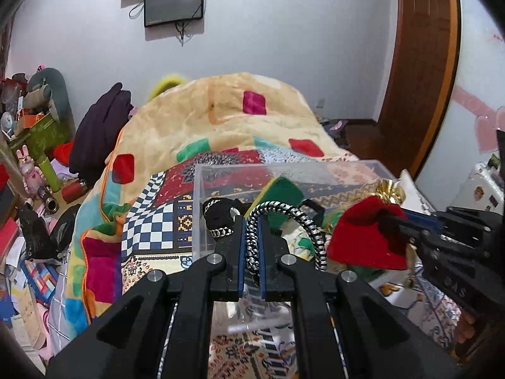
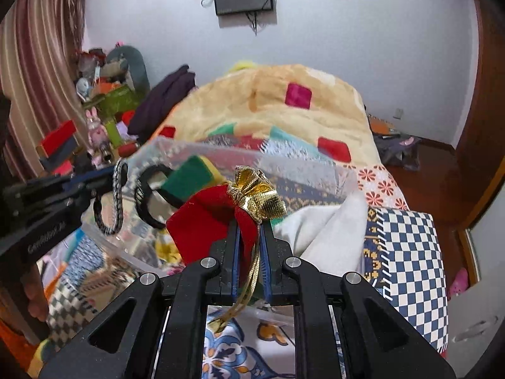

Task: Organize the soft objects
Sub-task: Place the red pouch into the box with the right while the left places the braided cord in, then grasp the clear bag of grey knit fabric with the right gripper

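My left gripper [image 1: 252, 221] is shut on a black-and-silver braided rope loop [image 1: 303, 221], held over a clear plastic box [image 1: 202, 189] on the bed. My right gripper [image 2: 249, 224] is shut on a red velvet pouch [image 2: 205, 221] with a gold ruffled top [image 2: 258, 192] and gold cord. The pouch [image 1: 366, 237] shows in the left wrist view too, just right of the rope. The rope [image 2: 116, 202] and left gripper [image 2: 104, 180] show at left in the right wrist view. Inside the box lie a green-and-yellow sponge [image 1: 284, 192] and a black band [image 1: 221, 211].
The box rests on a patchwork bedspread [image 1: 151, 221], with a heaped beige blanket [image 1: 221, 120] behind. White cloth [image 2: 328, 230] lies right of the box. Cluttered toys and boxes [image 1: 34, 145] fill the left side. A wooden door [image 1: 419, 63] stands at right.
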Demonstrator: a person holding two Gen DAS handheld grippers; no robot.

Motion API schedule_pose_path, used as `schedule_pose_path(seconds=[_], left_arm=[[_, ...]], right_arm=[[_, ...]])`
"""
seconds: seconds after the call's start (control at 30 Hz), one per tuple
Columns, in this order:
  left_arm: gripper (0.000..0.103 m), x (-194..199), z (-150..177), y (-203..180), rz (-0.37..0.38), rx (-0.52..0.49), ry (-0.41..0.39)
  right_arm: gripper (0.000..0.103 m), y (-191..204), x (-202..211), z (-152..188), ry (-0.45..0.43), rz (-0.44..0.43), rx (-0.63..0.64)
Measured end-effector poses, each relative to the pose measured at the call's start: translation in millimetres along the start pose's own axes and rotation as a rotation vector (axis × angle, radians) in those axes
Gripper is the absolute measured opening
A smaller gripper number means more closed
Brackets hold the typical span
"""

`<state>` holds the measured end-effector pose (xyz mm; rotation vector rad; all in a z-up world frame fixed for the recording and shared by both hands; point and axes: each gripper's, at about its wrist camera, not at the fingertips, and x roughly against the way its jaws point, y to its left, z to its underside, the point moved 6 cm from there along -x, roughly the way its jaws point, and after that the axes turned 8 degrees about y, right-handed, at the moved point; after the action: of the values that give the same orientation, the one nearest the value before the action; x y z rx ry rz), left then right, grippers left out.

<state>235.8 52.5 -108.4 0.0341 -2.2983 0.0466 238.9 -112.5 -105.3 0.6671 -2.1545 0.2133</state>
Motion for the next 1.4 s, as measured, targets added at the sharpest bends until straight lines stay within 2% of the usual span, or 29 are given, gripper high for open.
schedule_pose_path(seconds=[0.13,0.3,0.53,0.67,0.73,0.83,0.9,1.1,1.27,1.4], left_arm=[[0.006,-13,2,-1,-0.018,-0.013,0.021],[0.006,-19,6,-5,-0.042,-0.046,0.037],[0.008,-15,13,-15,-0.064,-0.104,0.038],[0.009,-13,16,-17,-0.060,-0.107,0.046],[0.011,-8,18,-17,-0.050,-0.107,0.045],[0.026,5,22,-19,-0.042,-0.113,0.029],[0.040,17,26,-19,-0.036,-0.111,0.010],[0.063,52,44,-17,0.026,-0.081,-0.023],[0.069,72,60,-14,0.076,-0.045,-0.032],[0.072,78,69,-9,0.099,-0.016,-0.029]], right_arm=[[0.012,3,2,7,0.017,0.011,0.048],[0.031,2,14,15,0.020,0.006,0.080],[0.037,14,40,32,0.012,-0.067,0.104],[0.047,28,49,45,0.010,-0.089,0.139],[0.048,35,51,53,0.013,-0.093,0.157],[0.048,43,49,64,0.032,-0.125,0.168],[0.049,51,45,71,0.059,-0.160,0.171],[0.049,69,29,89,0.141,-0.224,0.187],[0.049,82,14,103,0.217,-0.278,0.196],[0.049,84,12,107,0.234,-0.297,0.190]])
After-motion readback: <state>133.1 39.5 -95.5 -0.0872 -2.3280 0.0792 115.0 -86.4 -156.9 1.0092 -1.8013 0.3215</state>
